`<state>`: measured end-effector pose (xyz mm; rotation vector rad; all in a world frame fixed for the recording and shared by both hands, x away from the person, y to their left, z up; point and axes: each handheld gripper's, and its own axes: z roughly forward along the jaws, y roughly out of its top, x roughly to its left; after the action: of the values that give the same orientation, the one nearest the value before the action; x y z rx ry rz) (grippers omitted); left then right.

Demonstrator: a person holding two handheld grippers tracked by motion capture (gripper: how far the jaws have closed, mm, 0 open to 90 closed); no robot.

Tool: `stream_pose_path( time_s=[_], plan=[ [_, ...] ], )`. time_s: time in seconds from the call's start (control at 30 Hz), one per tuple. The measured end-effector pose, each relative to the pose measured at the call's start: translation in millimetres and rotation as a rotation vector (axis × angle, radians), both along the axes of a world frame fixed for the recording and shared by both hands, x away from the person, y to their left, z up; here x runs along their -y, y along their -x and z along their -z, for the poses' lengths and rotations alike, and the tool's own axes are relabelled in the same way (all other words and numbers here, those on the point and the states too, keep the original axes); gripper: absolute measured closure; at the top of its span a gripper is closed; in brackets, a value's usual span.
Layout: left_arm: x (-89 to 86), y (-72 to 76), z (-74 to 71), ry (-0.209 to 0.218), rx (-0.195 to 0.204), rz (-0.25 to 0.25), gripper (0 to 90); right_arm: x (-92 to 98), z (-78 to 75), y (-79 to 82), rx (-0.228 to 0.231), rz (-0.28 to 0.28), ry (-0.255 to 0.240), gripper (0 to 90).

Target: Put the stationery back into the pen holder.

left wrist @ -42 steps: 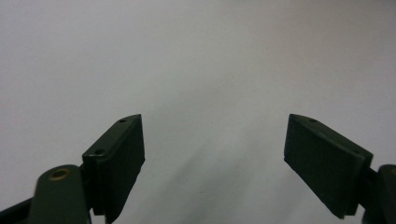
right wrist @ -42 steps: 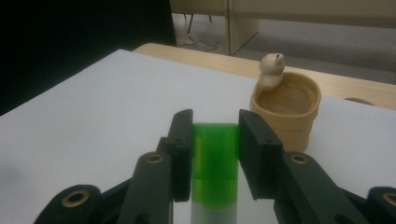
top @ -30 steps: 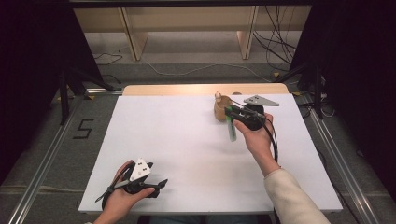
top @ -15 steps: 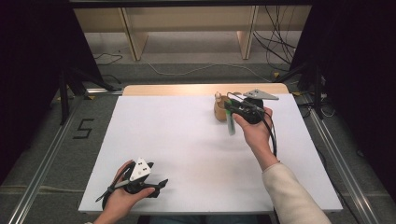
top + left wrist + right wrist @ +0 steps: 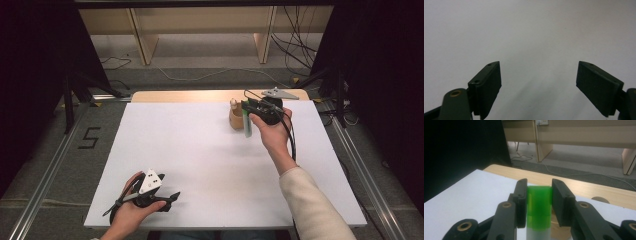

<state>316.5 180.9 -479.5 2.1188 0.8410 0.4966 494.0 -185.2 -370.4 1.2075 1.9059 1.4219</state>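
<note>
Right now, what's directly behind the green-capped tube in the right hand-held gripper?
A tan wooden holder stands right behind the green-capped tube, which the right hand-held gripper clamps by its cap. The tube and jaws cover most of the holder, so its inside is hidden.

place: lab | cues: aluminium rails (image 5: 47, 187); floor cables (image 5: 210, 74); black curtains (image 5: 35, 75)

A tube (image 5: 247, 125) is held upright between the jaws of the right gripper (image 5: 248, 106) above the far right of the desk (image 5: 200, 150), just beside a wooden holder (image 5: 235, 118). The left gripper (image 5: 167, 197) is rested at the near left edge.
</note>
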Motion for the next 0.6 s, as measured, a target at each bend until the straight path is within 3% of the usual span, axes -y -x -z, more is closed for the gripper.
stream_pose_path(
  time_s=[0.6],
  plan=[
    [0.8,0.1,-0.2,0.004,0.003,0.0,20.3,-1.9,-2.7,-18.4,0.0,0.027,-0.006,67.4]
  ],
)
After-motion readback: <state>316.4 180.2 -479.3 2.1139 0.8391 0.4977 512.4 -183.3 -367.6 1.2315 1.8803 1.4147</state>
